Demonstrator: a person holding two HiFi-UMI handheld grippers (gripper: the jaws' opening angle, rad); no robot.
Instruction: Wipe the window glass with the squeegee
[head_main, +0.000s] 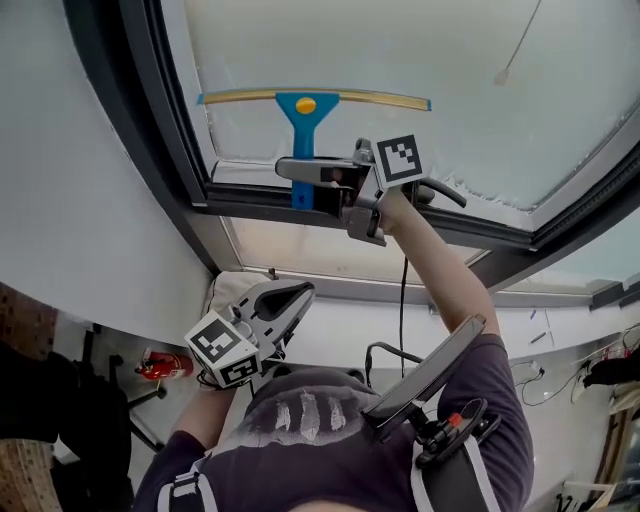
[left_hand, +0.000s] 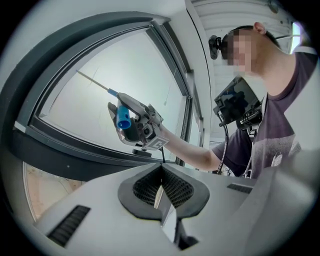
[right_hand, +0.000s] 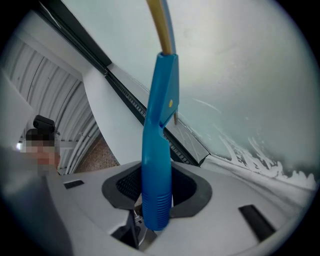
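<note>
The right tool (head_main: 302, 174) is clamped on the blue handle of the squeegee (head_main: 304, 112), low on the grip. The ribbed end sits between the pads, as the right gripper view shows. The blade (head_main: 315, 97) lies level across the glass (head_main: 400, 50), in the pane's lower part, a little above the bottom frame (head_main: 260, 200). The left tool (head_main: 288, 298) is closed on nothing and hangs low by the person's chest, well apart from the window.

The step looks like a downward pull, with the pane's lower strip left to clear. White suds (head_main: 480, 190) lie along the bottom edge to the right of the squeegee, so that corner likely needs its own pass.

To do the step well:
- Keep the whole blade pressed flat, neither end lifting, or it will leave a streak.
- Hold the handle tilted off the glass so the rubber edge drags rather than chatters.
- Carry the stroke right down to the frame (stopping short leaves a wet line).
- Keep the wrist from rolling. The hold is near the handle's end, so a small twist there swings the blade far.
- Overlap the next pass with this one.
</note>
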